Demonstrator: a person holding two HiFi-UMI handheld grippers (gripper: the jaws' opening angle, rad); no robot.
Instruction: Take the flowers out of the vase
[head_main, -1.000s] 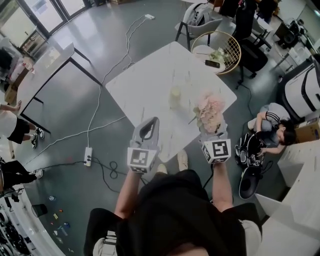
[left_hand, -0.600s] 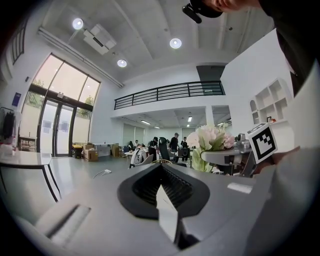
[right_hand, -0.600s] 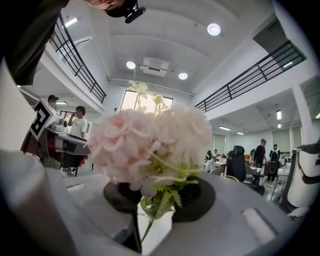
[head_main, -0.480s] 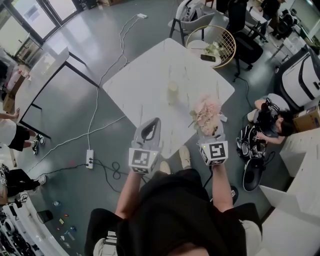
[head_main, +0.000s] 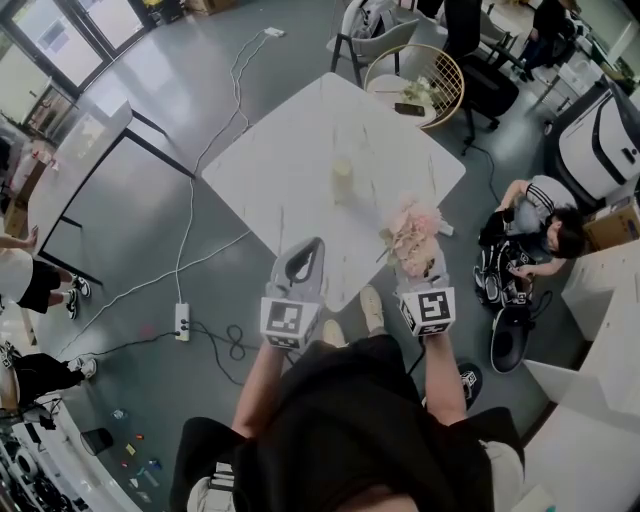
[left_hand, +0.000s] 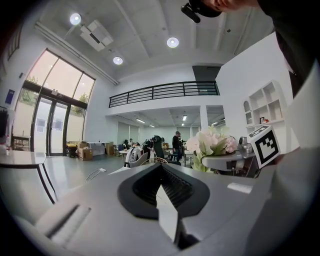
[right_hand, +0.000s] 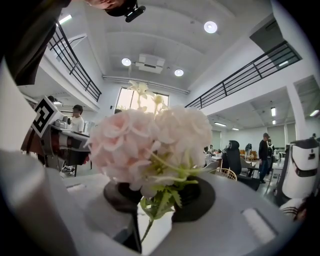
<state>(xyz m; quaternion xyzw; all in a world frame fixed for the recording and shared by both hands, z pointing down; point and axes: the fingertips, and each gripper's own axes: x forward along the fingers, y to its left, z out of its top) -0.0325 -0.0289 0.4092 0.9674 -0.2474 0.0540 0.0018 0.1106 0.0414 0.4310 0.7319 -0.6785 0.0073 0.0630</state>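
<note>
Head view: the vase (head_main: 343, 182) stands mid-table (head_main: 290, 170). The flowers (head_main: 413, 232) are out of it, near the table's near edge, at the right gripper (head_main: 421, 268). The left gripper (head_main: 308, 250) hovers alongside.
Left gripper view: jaws pressed together, holding nothing.
Right gripper view: jaws pinch the flowers' green stem, with the pink blooms above.

Overhead, two level views; flowers (head_main: 415, 233) shared

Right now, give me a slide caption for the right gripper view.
Right gripper clamped on pink flowers, blossoms filling the frame above its jaws.
</note>
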